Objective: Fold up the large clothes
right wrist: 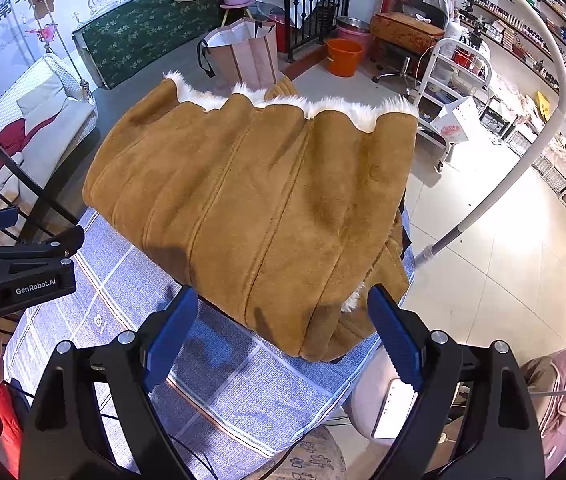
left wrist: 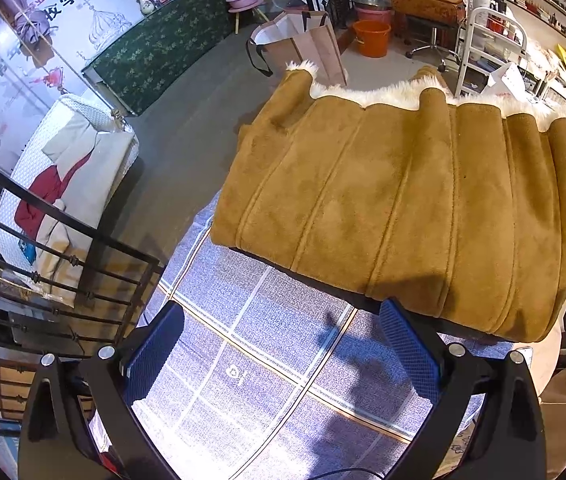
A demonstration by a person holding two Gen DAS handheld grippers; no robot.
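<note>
A tan coat [left wrist: 395, 216] with white fur trim [left wrist: 383, 98] along its far edge lies folded into a thick rectangular bundle on the surface, which is covered by a blue checked cloth [left wrist: 267, 344]. Raised seams run down its top from the fur edge toward the cameras. In the right wrist view the coat [right wrist: 251, 208] sits toward the far right part of the cloth [right wrist: 243, 384], and its near right corner, where a bit of fur shows at the fold, hangs over the edge of the surface. The left claw [left wrist: 283, 360] is spread wide above bare cloth just short of the coat's near edge, pinching nothing; its right finger [left wrist: 411, 344] is close to the coat's hem, though contact cannot be told. The right claw [right wrist: 283, 336] is also spread wide and empty, its blue pads on either side of the coat's near corner, apart from it. The left claw's body [right wrist: 19, 272] shows at the left of the right wrist view. Beyond the surface stand a paper bag [right wrist: 243, 52] and an orange bucket [right wrist: 345, 56] on the floor.
</note>
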